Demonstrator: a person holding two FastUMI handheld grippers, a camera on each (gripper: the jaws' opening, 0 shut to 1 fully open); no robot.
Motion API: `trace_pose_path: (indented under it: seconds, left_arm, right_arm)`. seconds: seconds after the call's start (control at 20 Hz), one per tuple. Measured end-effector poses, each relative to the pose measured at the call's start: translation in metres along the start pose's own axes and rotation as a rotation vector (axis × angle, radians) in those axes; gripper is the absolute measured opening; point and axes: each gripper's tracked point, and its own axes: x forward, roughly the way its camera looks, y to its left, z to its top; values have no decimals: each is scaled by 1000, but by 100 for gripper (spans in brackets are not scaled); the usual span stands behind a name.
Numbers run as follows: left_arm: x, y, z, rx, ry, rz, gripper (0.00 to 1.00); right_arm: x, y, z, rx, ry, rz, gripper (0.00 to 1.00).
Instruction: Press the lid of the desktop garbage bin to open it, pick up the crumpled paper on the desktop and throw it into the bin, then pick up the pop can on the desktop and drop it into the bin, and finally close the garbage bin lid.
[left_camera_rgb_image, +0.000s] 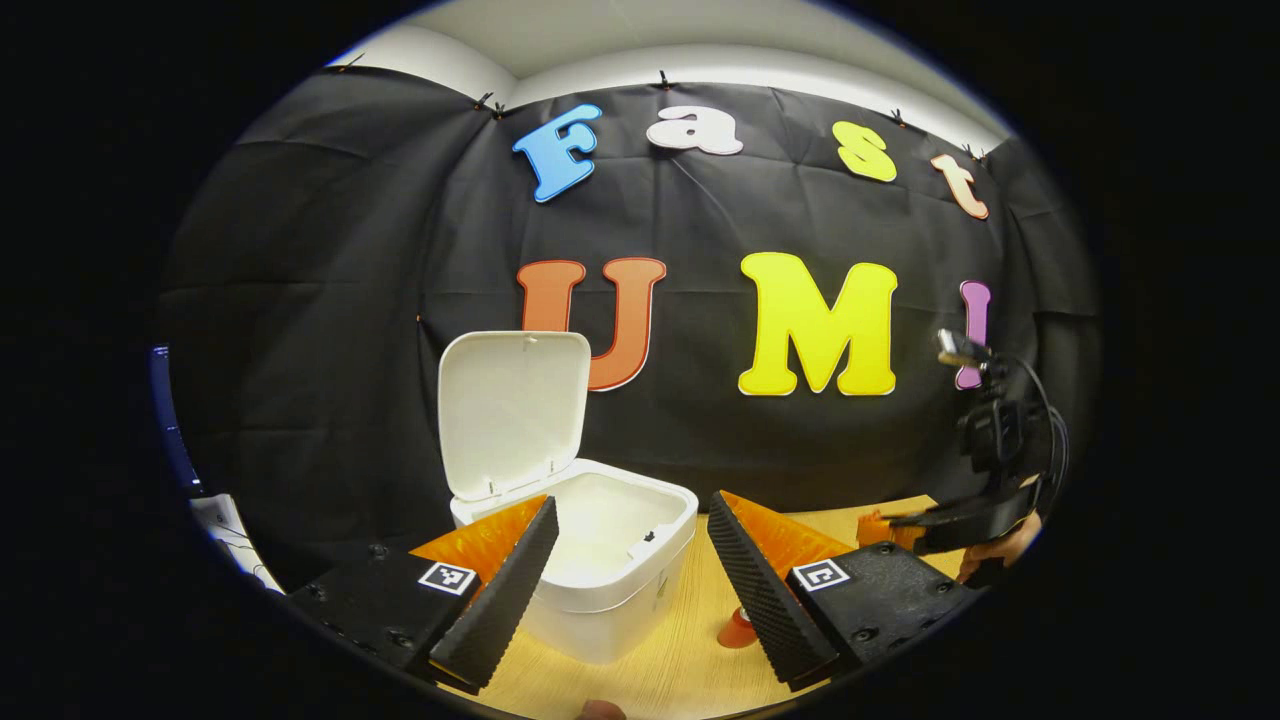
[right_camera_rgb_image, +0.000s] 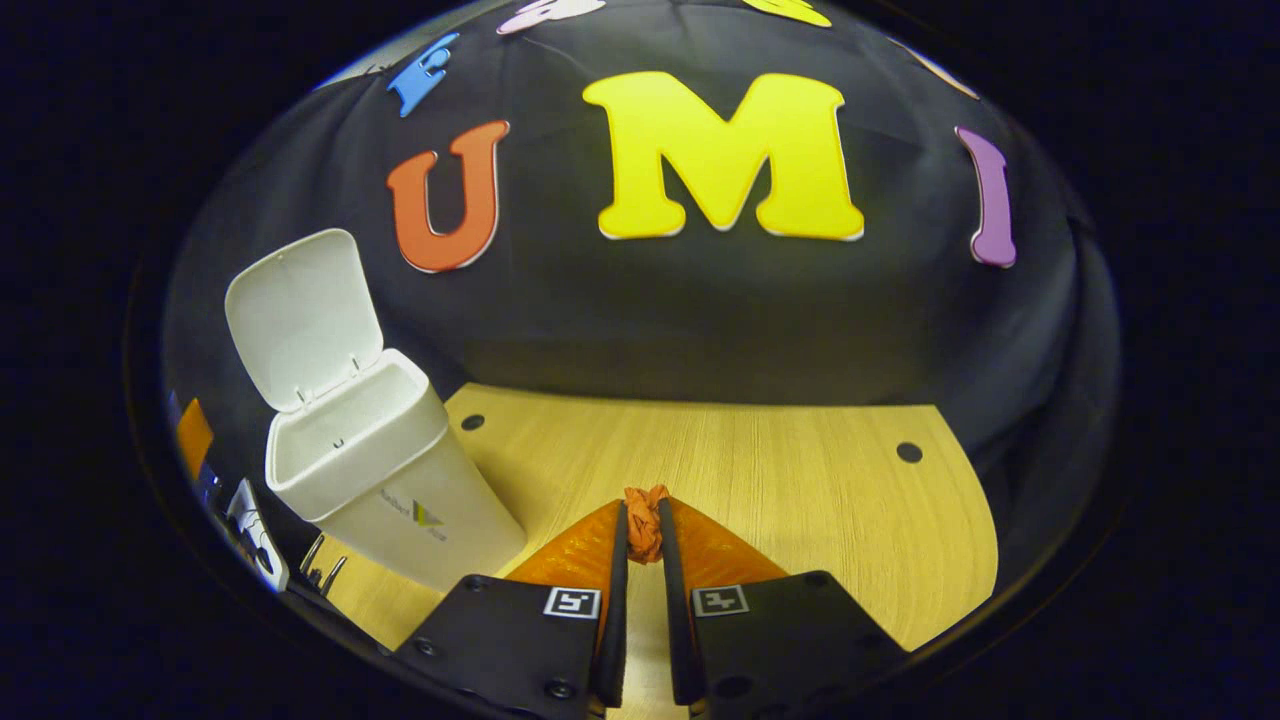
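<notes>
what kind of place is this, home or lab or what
Most likely a staged recording booth, not a home. A black cloth wall backs a bare wooden table with round holes in it. On the table stands a white bin, lid up, and the right gripper pinches orange crumpled paper.

A pale wood-grain surface (right_camera_rgb_image: 800, 500) spreads across the booth, with two dark round holes in it, one toward its far left (right_camera_rgb_image: 472, 422) and one toward its far right (right_camera_rgb_image: 908, 452). Behind it hangs a black cloth wall (left_camera_rgb_image: 330, 300), creased in faint folds and meeting the surface along its back edge. Small dark clips (left_camera_rgb_image: 662, 78) pin the cloth's upper hem. Above that hem runs a plain white wall or ceiling (left_camera_rgb_image: 700, 40). At the far left edge, low down, sits a white object (left_camera_rgb_image: 222, 520) too blurred to identify.
</notes>
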Motion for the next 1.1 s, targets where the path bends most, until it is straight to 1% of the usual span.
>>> trace_pose_path:
  seconds: [0.1, 0.25, 0.4, 0.6, 0.7, 0.8, 1.0, 1.1]
  left_arm:
    - [-3, 3, 2, -1, -1, 0, 99]
    - [-7, 11, 6, -1, -11, 2, 99]
    - [-12, 23, 12, 8, -24, 12, 99]
    - [-21, 40, 17, 9, -37, 28, 99]
    - [-25, 48, 20, 12, -42, 39, 99]
    - [-29, 58, 23, 14, -51, 50, 99]
    - [-37, 76, 28, 5, -62, 75, 99]
    - [-40, 82, 28, -2, -64, 86, 99]
  right_arm:
    - [-22, 1, 40, -16, -123, 7, 18]
    - [-34, 22, 71, -59, -225, 25, 18]
    - [-42, 59, 92, -94, -316, 63, 18]
    - [-47, 116, 117, -129, -414, 165, 18]
    - [-39, 151, 117, -160, -408, 226, 18]
    - [-28, 186, 112, -182, -378, 288, 18]
    - [3, 243, 103, -259, -321, 353, 18]
    - [13, 257, 89, -271, -279, 375, 19]
